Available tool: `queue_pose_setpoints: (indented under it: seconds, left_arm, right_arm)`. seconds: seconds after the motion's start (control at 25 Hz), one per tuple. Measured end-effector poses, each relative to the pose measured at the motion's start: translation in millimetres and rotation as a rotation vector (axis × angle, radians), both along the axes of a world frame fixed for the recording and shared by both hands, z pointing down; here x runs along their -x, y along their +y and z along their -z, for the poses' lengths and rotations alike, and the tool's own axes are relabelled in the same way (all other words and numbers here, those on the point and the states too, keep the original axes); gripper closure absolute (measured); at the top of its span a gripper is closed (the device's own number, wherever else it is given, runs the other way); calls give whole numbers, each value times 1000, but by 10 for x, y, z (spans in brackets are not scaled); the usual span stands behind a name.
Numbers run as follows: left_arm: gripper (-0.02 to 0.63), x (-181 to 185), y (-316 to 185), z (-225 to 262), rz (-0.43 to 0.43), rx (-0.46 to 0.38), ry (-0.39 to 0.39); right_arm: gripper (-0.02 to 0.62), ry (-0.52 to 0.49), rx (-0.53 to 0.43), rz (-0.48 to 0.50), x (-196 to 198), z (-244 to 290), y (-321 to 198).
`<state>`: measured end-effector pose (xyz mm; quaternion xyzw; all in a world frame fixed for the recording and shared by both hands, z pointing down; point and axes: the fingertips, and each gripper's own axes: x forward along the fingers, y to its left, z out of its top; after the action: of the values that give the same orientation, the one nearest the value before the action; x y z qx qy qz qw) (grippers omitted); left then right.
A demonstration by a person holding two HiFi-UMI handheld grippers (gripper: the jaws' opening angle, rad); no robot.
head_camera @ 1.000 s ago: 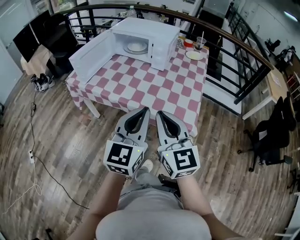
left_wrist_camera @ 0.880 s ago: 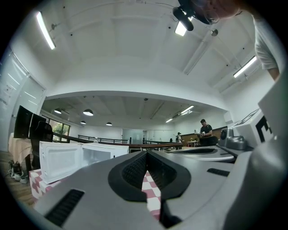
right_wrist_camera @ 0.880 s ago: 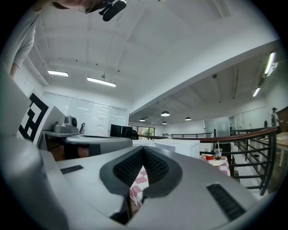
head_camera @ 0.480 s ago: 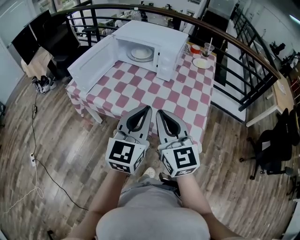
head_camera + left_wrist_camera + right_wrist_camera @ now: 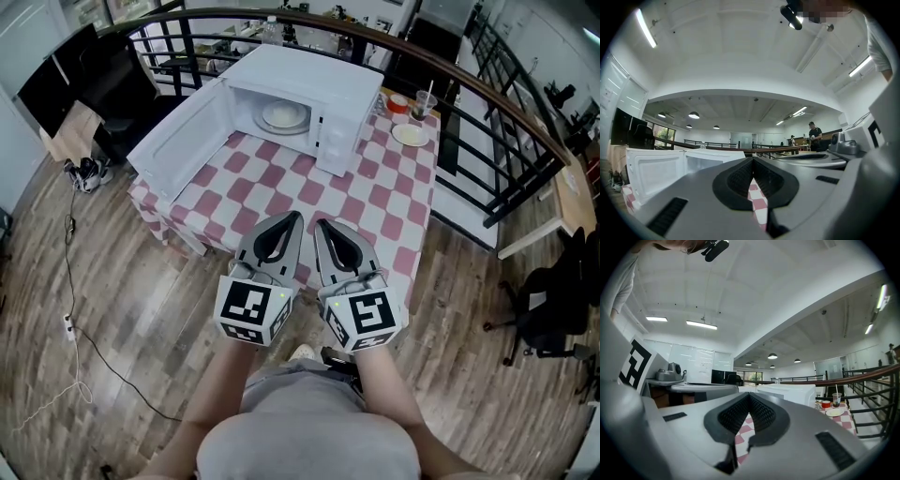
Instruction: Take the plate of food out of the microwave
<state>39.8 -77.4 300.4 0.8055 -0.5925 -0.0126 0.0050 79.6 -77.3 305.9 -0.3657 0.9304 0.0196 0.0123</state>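
Observation:
A white microwave stands at the far end of a red-and-white checked table, its door swung wide to the left. Inside it a white plate of food rests on the turntable. My left gripper and right gripper are held side by side above the table's near edge, well short of the microwave. Both are shut, with nothing between the jaws. The left gripper view looks past the left gripper at the open door. The right gripper view shows the right gripper and the microwave.
To the microwave's right stand a cup with a straw, a red bowl and a small plate. A black railing curves behind the table. An office chair is at the right; a cable and shoes lie at the left.
The table and microwave have come nearer and lower in the head view as the person steps forward. Both grippers stay together, shut.

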Motion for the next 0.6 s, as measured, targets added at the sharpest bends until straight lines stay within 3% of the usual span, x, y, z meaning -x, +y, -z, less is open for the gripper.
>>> queue_pose_setpoints:
  seconds: [0.2,0.6]
  left_arm:
    - [606,81,-169,-29,31,11,23]
    - [606,146,-403,-101,-19,47,85]
  right_arm:
    - [571,8,10,3,4,-48,-125]
    - [571,15,19,-19,46,-110,-320]
